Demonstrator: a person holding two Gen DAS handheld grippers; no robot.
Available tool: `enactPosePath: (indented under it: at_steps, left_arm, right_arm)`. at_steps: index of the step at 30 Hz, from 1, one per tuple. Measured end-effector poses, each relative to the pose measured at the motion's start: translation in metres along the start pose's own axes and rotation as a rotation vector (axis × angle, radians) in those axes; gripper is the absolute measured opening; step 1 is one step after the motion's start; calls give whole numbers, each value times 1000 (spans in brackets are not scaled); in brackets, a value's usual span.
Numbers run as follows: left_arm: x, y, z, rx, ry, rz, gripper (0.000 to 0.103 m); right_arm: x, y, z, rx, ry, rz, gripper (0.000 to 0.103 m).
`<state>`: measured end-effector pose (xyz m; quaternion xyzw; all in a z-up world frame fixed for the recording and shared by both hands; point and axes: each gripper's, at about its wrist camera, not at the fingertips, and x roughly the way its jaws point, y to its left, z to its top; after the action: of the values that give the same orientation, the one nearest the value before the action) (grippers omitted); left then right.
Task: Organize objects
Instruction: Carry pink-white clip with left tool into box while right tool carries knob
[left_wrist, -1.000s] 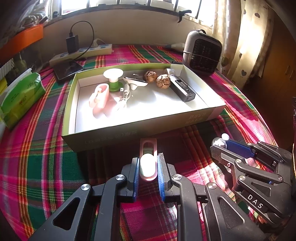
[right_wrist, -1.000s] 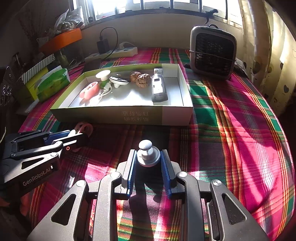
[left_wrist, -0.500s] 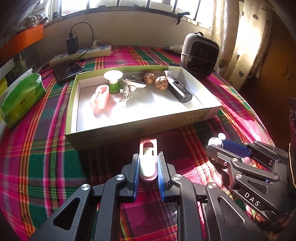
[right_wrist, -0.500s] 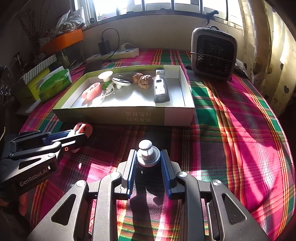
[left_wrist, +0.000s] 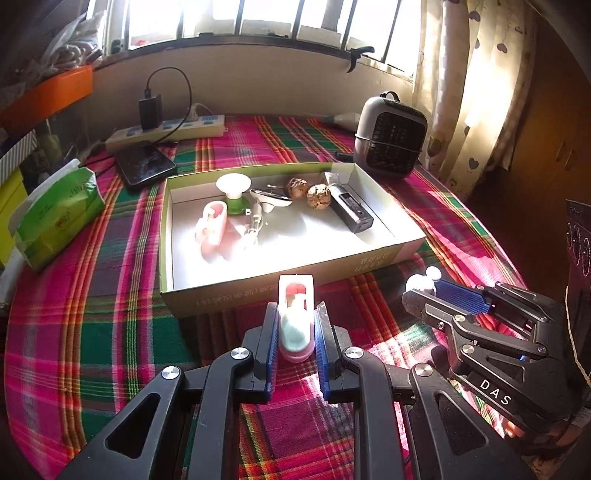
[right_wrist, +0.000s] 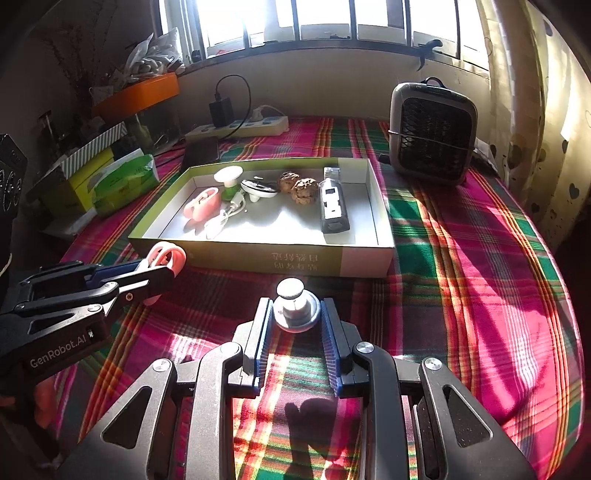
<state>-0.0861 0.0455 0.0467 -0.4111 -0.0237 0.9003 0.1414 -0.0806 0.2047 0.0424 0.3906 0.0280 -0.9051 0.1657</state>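
Note:
A shallow green-rimmed box (left_wrist: 229, 295) with a white floor lies on the plaid cloth. Inside are a pink case (left_wrist: 212, 229), a green-and-white mushroom-shaped piece (left_wrist: 234, 192), a white cable, two brown walnuts (left_wrist: 308, 192) and a dark grey device (left_wrist: 349, 208). Just short of the box's front wall, my left gripper (left_wrist: 296, 308) is shut on a pink oblong item (left_wrist: 295, 291); the right wrist view shows its looped pink end (right_wrist: 166, 258). To the right, my right gripper (right_wrist: 295, 301) is shut on a grey-white round knob (right_wrist: 295, 310), above the cloth in front of the box.
A grey fan heater (left_wrist: 391, 136) stands behind the box's right corner. A power strip with a charger (left_wrist: 166, 129), a dark phone (left_wrist: 144, 166) and a green tissue pack (left_wrist: 59, 214) lie at the back left. A curtain hangs on the right.
My left gripper has risen a little with the pink item, so the box sits farther off in its view. The right gripper has stayed nearly still, the knob in its jaws.

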Motion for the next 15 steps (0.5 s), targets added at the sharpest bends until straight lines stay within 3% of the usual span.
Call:
enactPosePath:
  at_steps: [15]
  left_arm:
    - [8,24,27,-43,-16,43,16]
  right_arm:
    - [12,9,31,-31,-23,16,27]
